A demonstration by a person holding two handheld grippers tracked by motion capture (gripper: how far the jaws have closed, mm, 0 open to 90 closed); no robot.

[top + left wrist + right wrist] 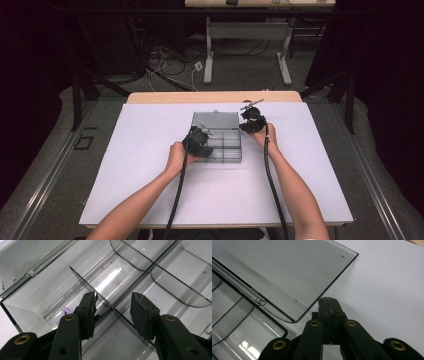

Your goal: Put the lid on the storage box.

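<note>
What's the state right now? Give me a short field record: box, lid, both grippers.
box: clear grey compartment box on the white table
lid: open, lying flat behind the box
left gripper: jaws apart astride a thin divider inside the box; whether the pads press it cannot be told
right gripper: jaws shut on nothing, tip beside the lid's corner
contents: no items seen in the visible compartments

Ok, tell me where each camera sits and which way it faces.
High view: above the person's side, facing forward and down on the table; both forearms, left gripper and right gripper at the clear box.
Left gripper view: on the left gripper, looking into the box's compartments past a divider; jaws apart.
Right gripper view: on the right gripper, jaws together beside the lid.
All share the box.
</note>
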